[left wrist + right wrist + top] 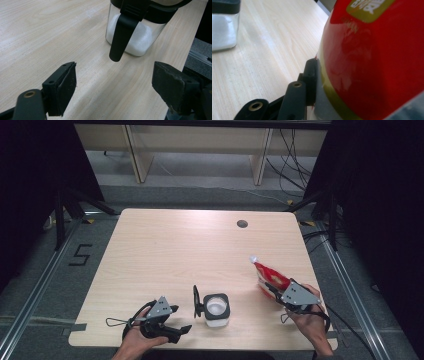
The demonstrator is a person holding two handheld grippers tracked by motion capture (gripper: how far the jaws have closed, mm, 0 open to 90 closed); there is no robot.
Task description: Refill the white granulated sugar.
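So the red pouch is up off the tabletop at the near right, tilted, with its white cap pointing far-left and up. The right tongs are clamped on its lower end, held by the person's right hand coming in from the near edge. In the right gripper view one black jaw is pressed flat against the shiny red side of the pouch; the other jaw is hidden behind it.

Just left of that, near the middle of the near edge, sits a clear square jar with white powder in it and a black rim. Its black flip lid stands open on the left side. In the left gripper view the lid hangs down in front of the glass.

Further left, the left tongs rest low by the near-left edge in the left hand, jaws wide apart with nothing between them, pointing at the jar but well short of it.

Far side of the tabletop has a small dark round hole.
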